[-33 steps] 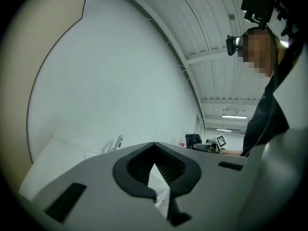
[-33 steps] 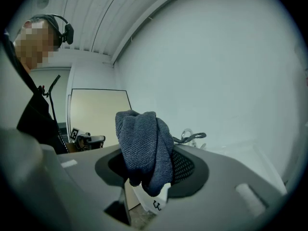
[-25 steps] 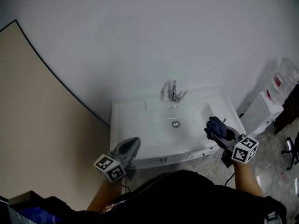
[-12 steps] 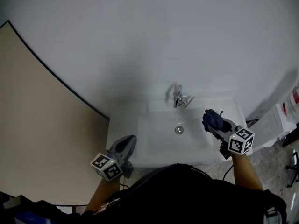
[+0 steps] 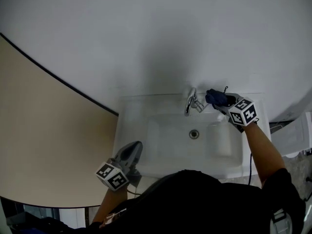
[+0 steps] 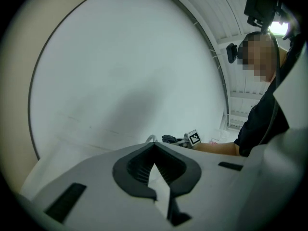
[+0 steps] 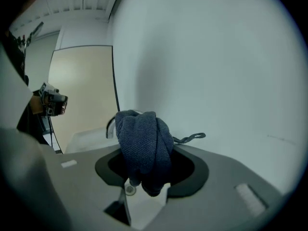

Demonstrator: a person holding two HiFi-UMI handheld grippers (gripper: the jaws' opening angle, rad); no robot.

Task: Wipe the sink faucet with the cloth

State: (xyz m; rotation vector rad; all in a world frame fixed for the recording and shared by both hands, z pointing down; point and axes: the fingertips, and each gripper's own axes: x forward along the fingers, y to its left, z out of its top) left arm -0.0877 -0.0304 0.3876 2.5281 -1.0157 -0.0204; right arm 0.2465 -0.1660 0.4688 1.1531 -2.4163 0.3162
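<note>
1. At 7 o'clock in the head view, the left gripper [image 5: 132,151] hangs off the sink's [image 5: 127,126] front-left corner. Its own view shows the tongs pressed together on nothing.
2. At the basin's 12 o'clock, the chrome faucet [image 5: 191,101] stands against the wall.
3. Just at the faucet's 3 o'clock sits the dark blue cloth [image 5: 214,97], pinched firmly by the right gripper [image 5: 221,100]. Contact with the metal cannot be judged from above.
4. Soft, light and knitted, the cloth should mould round the spout and drag rather than skid. The grip is low on the wad, which leaves a bulge clear of the tips for wiping.
5. Only the right gripper view shows the knit, a trailing loop [image 7: 190,138] at 3 o'clock and the spout's curve behind the wad. Only the head view shows the drain [image 5: 194,134] and both grippers' spacing.
</note>
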